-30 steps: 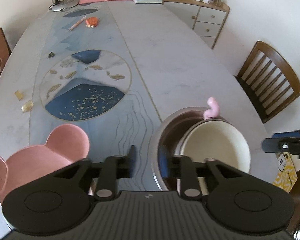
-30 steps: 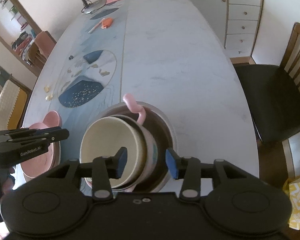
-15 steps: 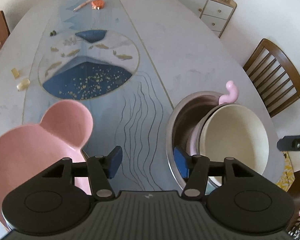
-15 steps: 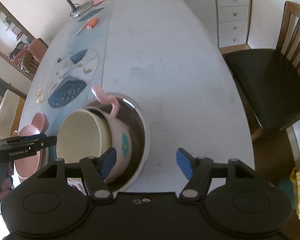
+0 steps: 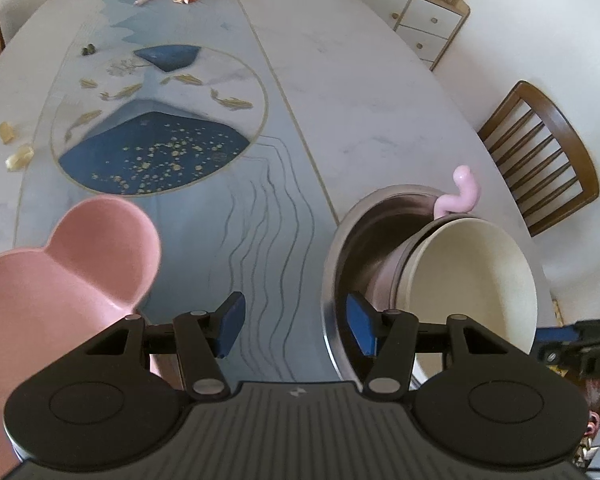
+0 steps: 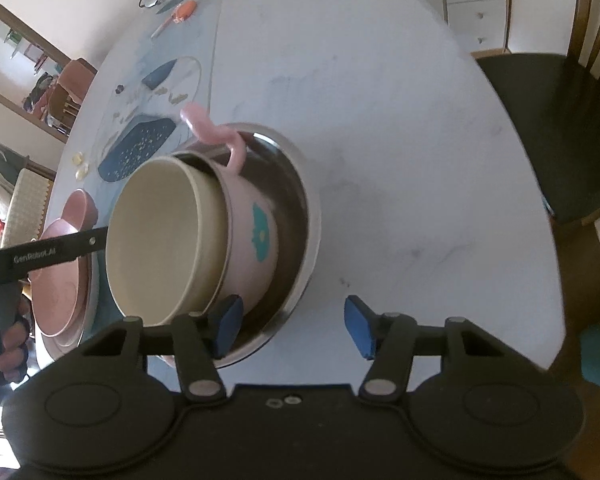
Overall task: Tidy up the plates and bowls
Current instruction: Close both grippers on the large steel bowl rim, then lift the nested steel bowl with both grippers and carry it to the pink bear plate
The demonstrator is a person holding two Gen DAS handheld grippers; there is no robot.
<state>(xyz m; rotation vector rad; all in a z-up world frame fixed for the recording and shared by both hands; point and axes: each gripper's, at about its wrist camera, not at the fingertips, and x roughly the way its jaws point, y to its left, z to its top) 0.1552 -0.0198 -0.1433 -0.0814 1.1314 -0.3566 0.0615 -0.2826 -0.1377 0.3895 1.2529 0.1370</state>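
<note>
Steel bowl (image 6: 300, 240) rim btwn right gripper (image 6: 294, 326) fingers, spread wide

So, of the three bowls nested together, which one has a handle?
The pink bowl, the middle one: a curled pink handle rises from its rim. The cream bowl inside it and the steel bowl around it have none.

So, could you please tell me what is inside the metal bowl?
Inside the metal bowl sits a pink cup with a curly handle, tilted, and a cream bowl is nested in it. The metal bowl's bottom beneath them is hidden.
</note>
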